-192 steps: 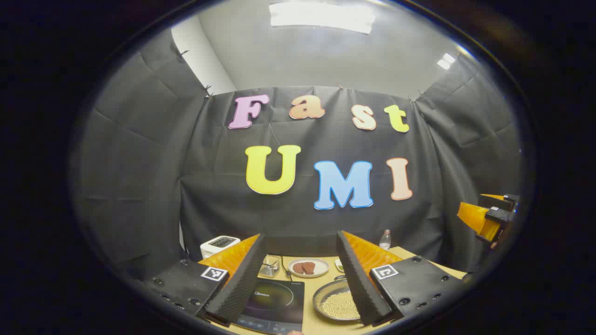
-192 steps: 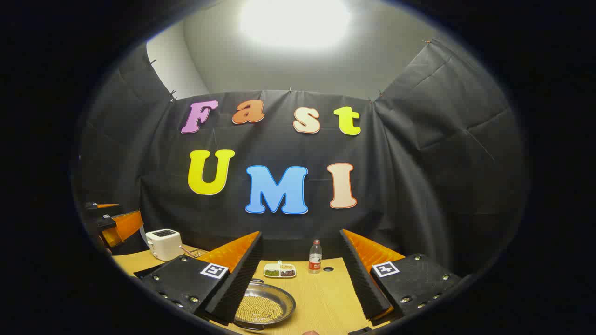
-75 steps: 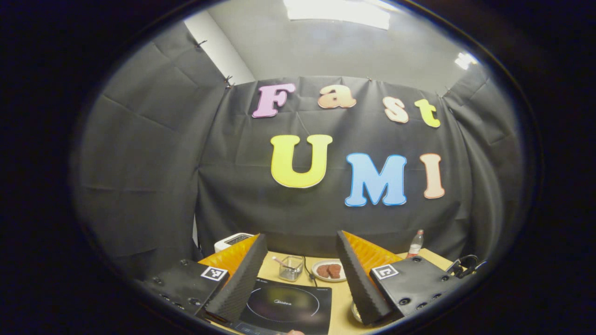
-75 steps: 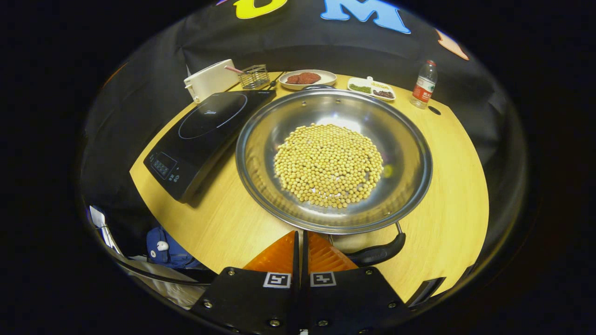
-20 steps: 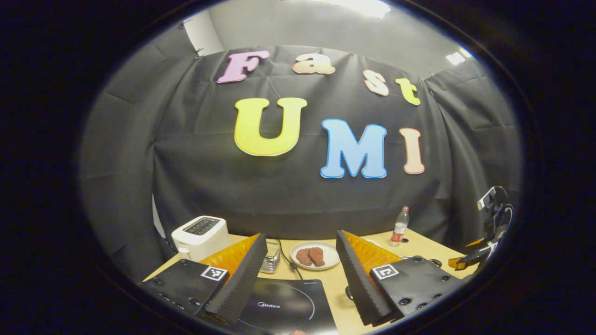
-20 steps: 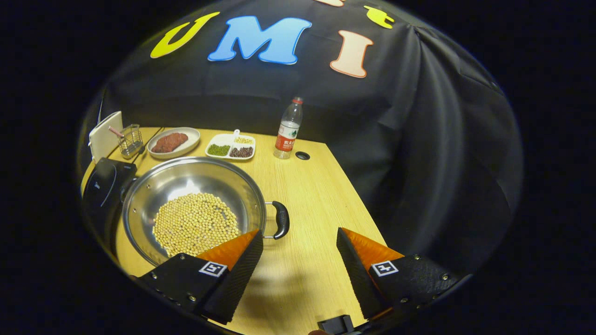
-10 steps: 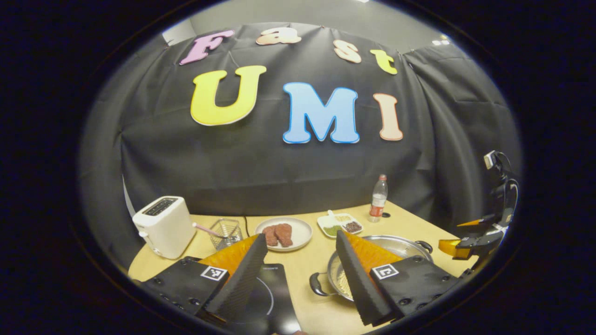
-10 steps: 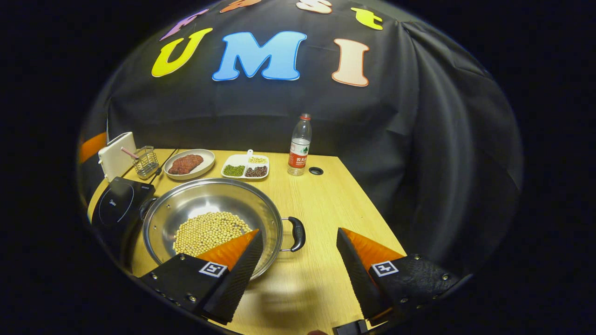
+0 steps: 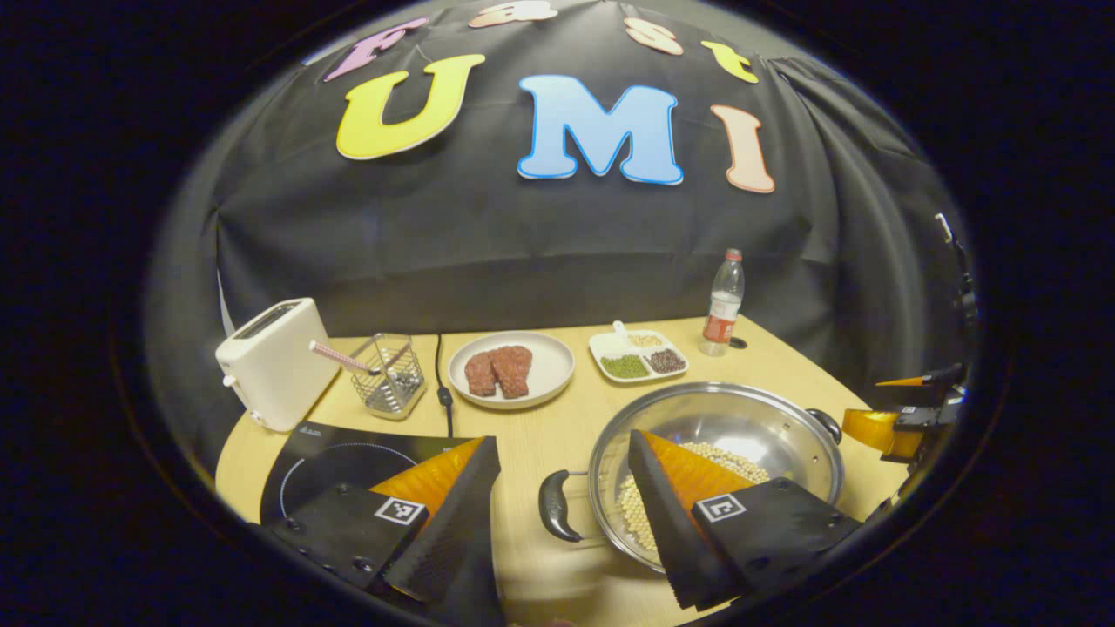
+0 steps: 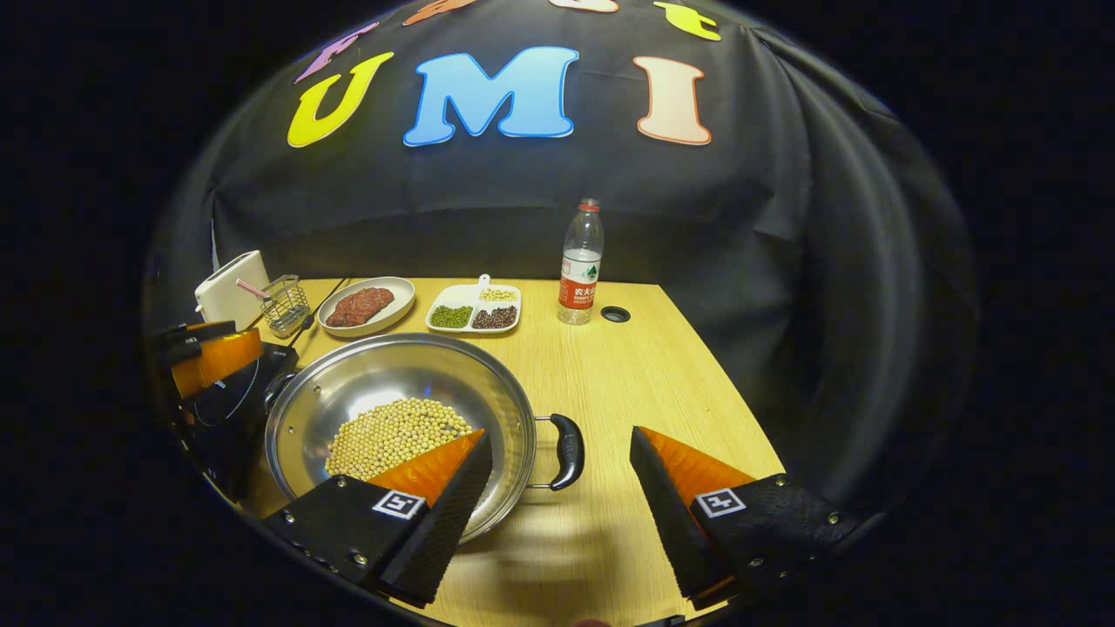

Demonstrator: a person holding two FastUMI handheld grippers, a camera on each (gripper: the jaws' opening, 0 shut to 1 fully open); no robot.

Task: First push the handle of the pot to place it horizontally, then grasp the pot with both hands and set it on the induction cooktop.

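Observation:
A steel pot (image 9: 740, 418) holding yellow beans sits on the wooden table, its two black handles pointing left and right. In the left gripper view the near handle (image 9: 551, 517) lies low between the fingers of my open left gripper (image 9: 562, 446), untouched. The black induction cooktop (image 9: 331, 453) lies to the left of the pot. In the right gripper view the pot (image 10: 392, 383) is at lower left, and its right handle (image 10: 566, 451) sits between the fingers of my open right gripper (image 10: 562, 435). The left gripper (image 10: 205, 357) hovers over the cooktop (image 10: 239, 405).
Along the back of the table (image 10: 645, 374) stand a white toaster (image 9: 274, 361), a wire basket (image 9: 388, 383), a plate of meat (image 9: 510, 370), a divided dish of beans (image 9: 640, 355) and a water bottle (image 9: 723, 305). The table's right edge runs close to the right gripper (image 9: 897, 427).
My left gripper has tipped down and moved right, bringing the pot's left handle between its fingers. The right gripper shifted slightly toward the right handle. The pot has stayed put.

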